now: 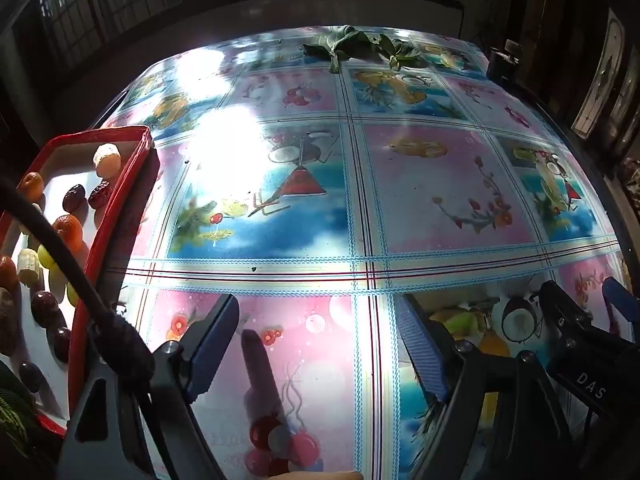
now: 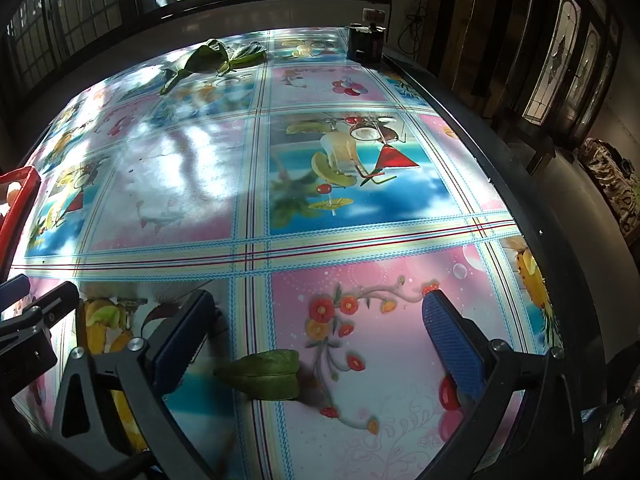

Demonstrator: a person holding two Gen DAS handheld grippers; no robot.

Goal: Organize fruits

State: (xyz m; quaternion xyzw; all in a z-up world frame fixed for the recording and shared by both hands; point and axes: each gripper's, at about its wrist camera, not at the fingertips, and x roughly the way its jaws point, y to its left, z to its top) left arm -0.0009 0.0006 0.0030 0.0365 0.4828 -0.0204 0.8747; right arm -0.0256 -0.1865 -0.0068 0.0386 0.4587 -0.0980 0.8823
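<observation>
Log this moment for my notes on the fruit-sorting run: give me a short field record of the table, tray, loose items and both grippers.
surface: table under a glossy fruit-print cover
tray: red tray at the left edge, holding small fruits in orange, dark red and pale colours
near item: green leaf lying flat between the right gripper's fingers, untouched
far item: leafy bunch at the far edge
left gripper: open, empty
right gripper: open, empty

Small fruits [image 1: 68, 200], orange, dark red, pale and green, are seen scattered loose in a red tray [image 1: 108, 216] at the table's left edge; kinds perhaps dates and oranges
</observation>
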